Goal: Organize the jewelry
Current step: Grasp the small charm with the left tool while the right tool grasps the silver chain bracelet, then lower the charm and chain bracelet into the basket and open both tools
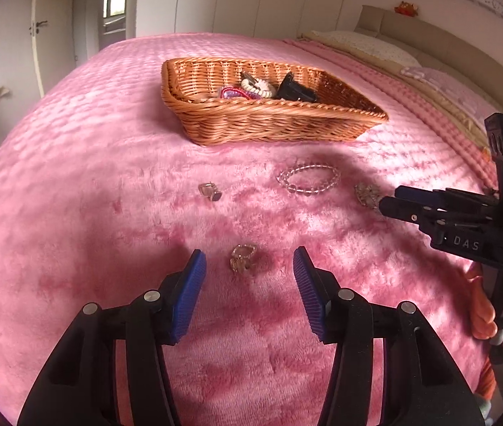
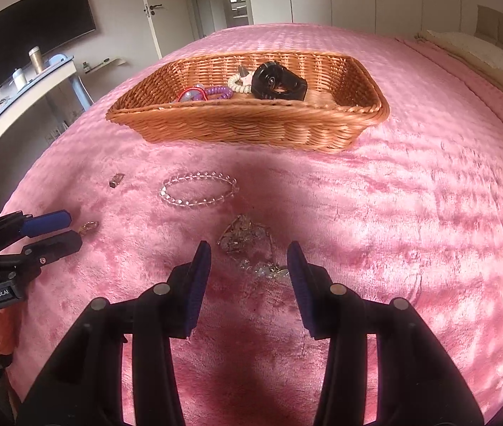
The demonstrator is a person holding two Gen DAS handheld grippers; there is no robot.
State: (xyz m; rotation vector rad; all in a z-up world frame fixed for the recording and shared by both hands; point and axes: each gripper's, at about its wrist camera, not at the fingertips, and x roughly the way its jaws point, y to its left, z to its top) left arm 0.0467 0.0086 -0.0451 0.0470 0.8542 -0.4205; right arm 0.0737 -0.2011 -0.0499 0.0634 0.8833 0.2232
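A wicker basket [image 1: 272,120] stands on the pink blanket [image 1: 74,213] and holds a black watch [image 2: 278,81] and some bracelets. In front of the basket lies a clear bead bracelet [image 1: 308,179]. The left gripper [image 1: 249,262] has its jaws apart around a small ring [image 1: 242,257], not touching it. The right gripper [image 2: 249,259] is also apart, over a tangled chain [image 2: 247,245] nearer than the basket.

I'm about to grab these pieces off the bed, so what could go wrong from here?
1. The tangled chain between the right gripper pads may snag the plush pink blanket or trail loose.
2. The small ring ahead of the open left gripper could sink into the pile and slip the pads.
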